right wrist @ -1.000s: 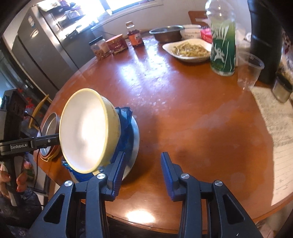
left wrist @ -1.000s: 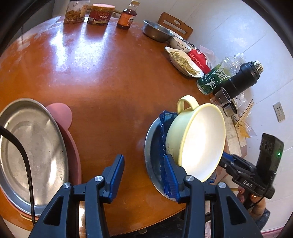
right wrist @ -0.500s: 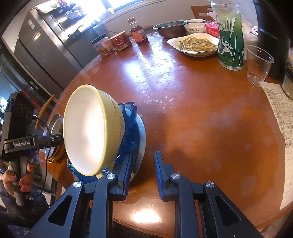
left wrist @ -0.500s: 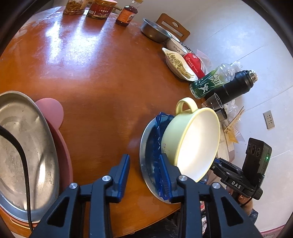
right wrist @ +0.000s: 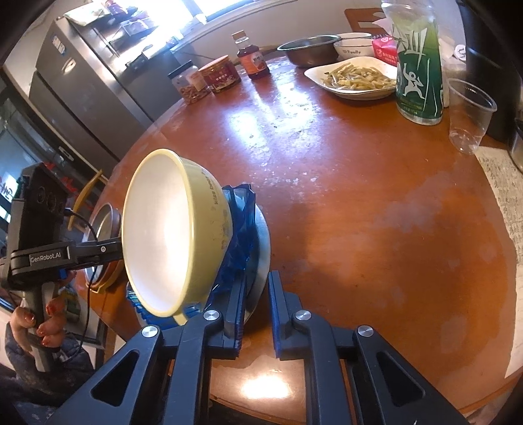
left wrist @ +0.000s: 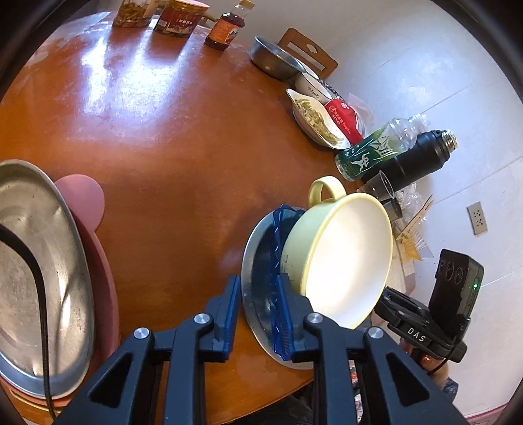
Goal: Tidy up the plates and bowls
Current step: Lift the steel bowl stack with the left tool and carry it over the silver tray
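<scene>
A stack stands on the round wooden table (left wrist: 163,137): a steel plate (left wrist: 250,271), a blue plastic plate (left wrist: 276,229) and a yellow handled bowl (left wrist: 343,258) on top. My left gripper (left wrist: 258,307) has its jaws closed on the near rim of the steel and blue plates. My right gripper (right wrist: 256,304) grips the same stack from the other side, jaws around the steel plate (right wrist: 263,251) rim, with the yellow bowl (right wrist: 176,235) to its left. A second steel plate (left wrist: 36,268) on a pink plate (left wrist: 85,202) lies at the left.
At the table's far side stand jars (left wrist: 176,16), a sauce bottle (left wrist: 227,26), a steel bowl (left wrist: 274,59), a white bowl (left wrist: 312,86), a dish of food (left wrist: 313,117), a green bottle (left wrist: 376,153), a black flask (left wrist: 421,157) and a plastic cup (right wrist: 470,114). Papers (right wrist: 503,235) lie at the right edge.
Both grippers have narrowed from wide open and closed onto the rim of the stacked plates from opposite sides. The stack stays on the table.
</scene>
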